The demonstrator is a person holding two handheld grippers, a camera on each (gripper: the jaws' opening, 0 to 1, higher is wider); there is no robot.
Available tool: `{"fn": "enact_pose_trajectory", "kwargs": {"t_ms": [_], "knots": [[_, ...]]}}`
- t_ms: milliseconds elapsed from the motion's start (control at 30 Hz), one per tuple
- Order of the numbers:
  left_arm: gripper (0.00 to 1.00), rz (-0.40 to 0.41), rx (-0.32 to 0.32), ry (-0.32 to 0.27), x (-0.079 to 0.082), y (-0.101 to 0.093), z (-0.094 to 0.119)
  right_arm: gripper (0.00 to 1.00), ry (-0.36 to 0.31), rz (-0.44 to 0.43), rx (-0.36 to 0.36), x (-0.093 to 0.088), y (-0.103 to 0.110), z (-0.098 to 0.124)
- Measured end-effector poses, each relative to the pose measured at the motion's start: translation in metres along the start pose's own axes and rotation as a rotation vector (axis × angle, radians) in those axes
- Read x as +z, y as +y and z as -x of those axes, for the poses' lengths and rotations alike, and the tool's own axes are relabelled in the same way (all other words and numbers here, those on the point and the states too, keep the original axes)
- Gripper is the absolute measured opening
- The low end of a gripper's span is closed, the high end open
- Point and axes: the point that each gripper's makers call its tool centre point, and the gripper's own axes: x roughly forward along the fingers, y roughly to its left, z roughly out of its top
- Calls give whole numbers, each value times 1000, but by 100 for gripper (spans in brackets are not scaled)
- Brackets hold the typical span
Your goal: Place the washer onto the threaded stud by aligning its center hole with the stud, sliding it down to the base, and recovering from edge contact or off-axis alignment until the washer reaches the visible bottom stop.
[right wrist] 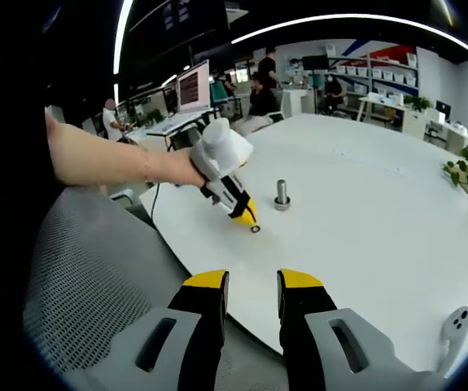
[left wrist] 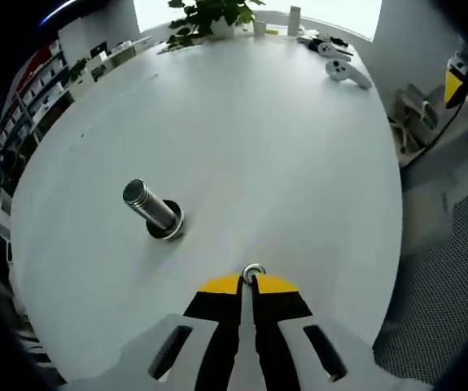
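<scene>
Pinched tight at the tips of the left tongs (left wrist: 253, 279), the little washer (left wrist: 253, 270) sits ready for the stud (left wrist: 154, 209) ahead and left, while the right tongs (right wrist: 252, 281) wait open and empty, well back.

1. A white rounded counter (left wrist: 282, 147) carries everything.
2. A threaded stud (left wrist: 154, 208) stands on its dark base left of centre.
3. At the far edge: a potted plant (left wrist: 209, 16) and white handheld controllers (left wrist: 346, 72) (lying flat).
</scene>
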Motion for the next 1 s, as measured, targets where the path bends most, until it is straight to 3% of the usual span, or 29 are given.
{"fn": "enact_pose_trajectory", "kwargs": {"t_ms": [533, 833, 1000], "knots": [[2, -81, 25, 46, -2, 3, -7, 26, 2, -2, -1, -1, -1, 0], [0, -87, 52, 25, -3, 0, -6, 26, 2, 0, 0, -1, -1, -1], [0, -89, 56, 9, -3, -6, 5, 26, 5, 0, 1, -3, -2, -1]]}}
